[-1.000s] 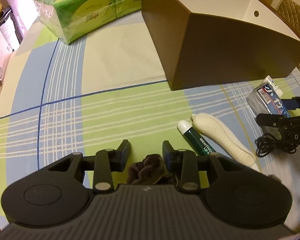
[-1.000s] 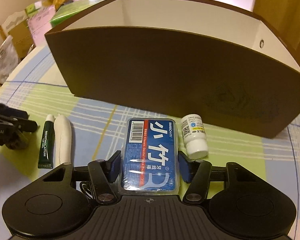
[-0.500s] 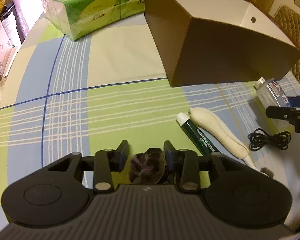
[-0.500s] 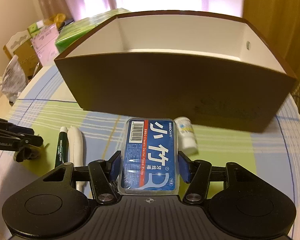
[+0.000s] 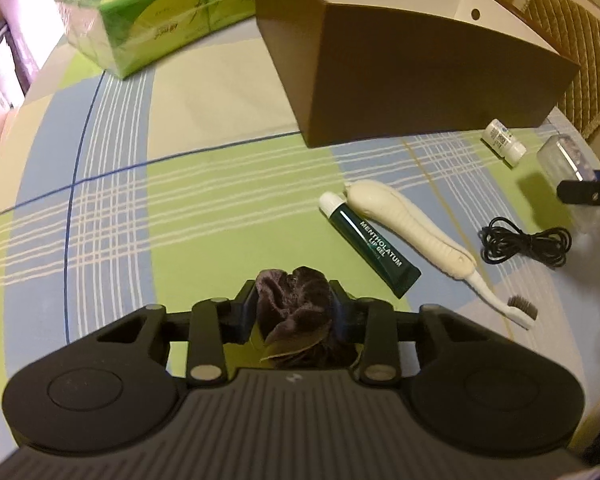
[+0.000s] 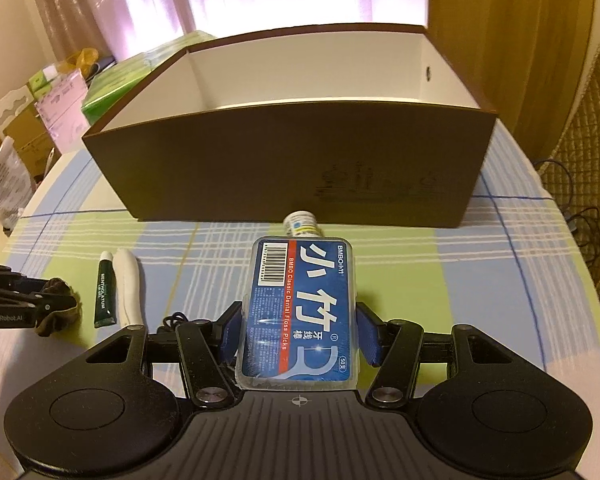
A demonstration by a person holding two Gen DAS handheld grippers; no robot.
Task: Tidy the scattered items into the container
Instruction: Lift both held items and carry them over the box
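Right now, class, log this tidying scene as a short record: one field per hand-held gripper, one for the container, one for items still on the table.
left hand-held gripper: jaws just closed further, clamped on dark scrunchie
right hand-held gripper: shut on floss pick box, lifted before the container
container: brown box, white inside, no items visible in it
still on table: lip gel tube, toothbrush, black cable, small white bottle

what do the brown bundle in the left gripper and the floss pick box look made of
Brown bundle: soft fabric, likely a velvety scrunchie; it bunches into matte folds between the left gripper's pads.
Floss pick box: clear hard plastic, apparently; glossy highlights, see-through edges, printed blue label, held in the right gripper.
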